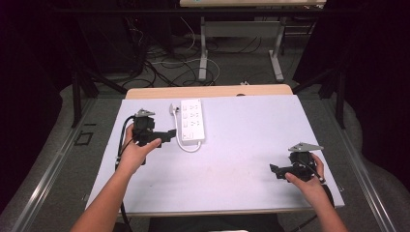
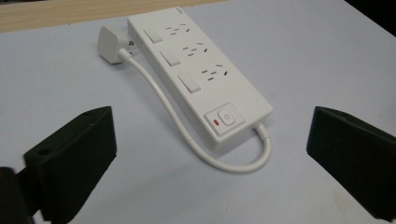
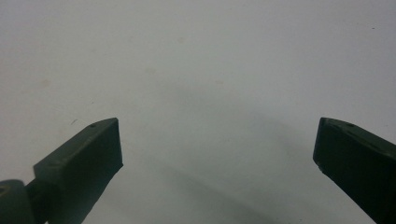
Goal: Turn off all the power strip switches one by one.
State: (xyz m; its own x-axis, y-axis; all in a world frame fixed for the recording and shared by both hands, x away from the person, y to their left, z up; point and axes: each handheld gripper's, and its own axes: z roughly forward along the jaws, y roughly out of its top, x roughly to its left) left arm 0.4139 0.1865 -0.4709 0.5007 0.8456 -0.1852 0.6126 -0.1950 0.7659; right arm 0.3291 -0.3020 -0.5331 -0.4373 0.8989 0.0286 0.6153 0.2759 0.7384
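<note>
A white power strip [image 1: 192, 118] lies on the pale table [image 1: 241, 140], towards the back left, with three sockets, rocker switches and a main button with a red light [image 2: 224, 119]. Its white cord [image 2: 163, 105] loops from the near end back to a white plug [image 2: 108, 43] lying beside the far end. My left gripper [image 1: 167, 137] is held just left of the strip, jaws wide open, pointing at the strip; nothing is between them [image 2: 210, 154]. My right gripper [image 1: 276, 171] hovers at the front right, open over bare table [image 3: 215, 154].
A wooden strip [image 1: 208, 91] edges the table's far side. Beyond it stand a desk frame [image 1: 241, 43] and cables on the floor [image 1: 164, 67]. Dark stands flank the table. Each gripper's cable trails towards the person.
</note>
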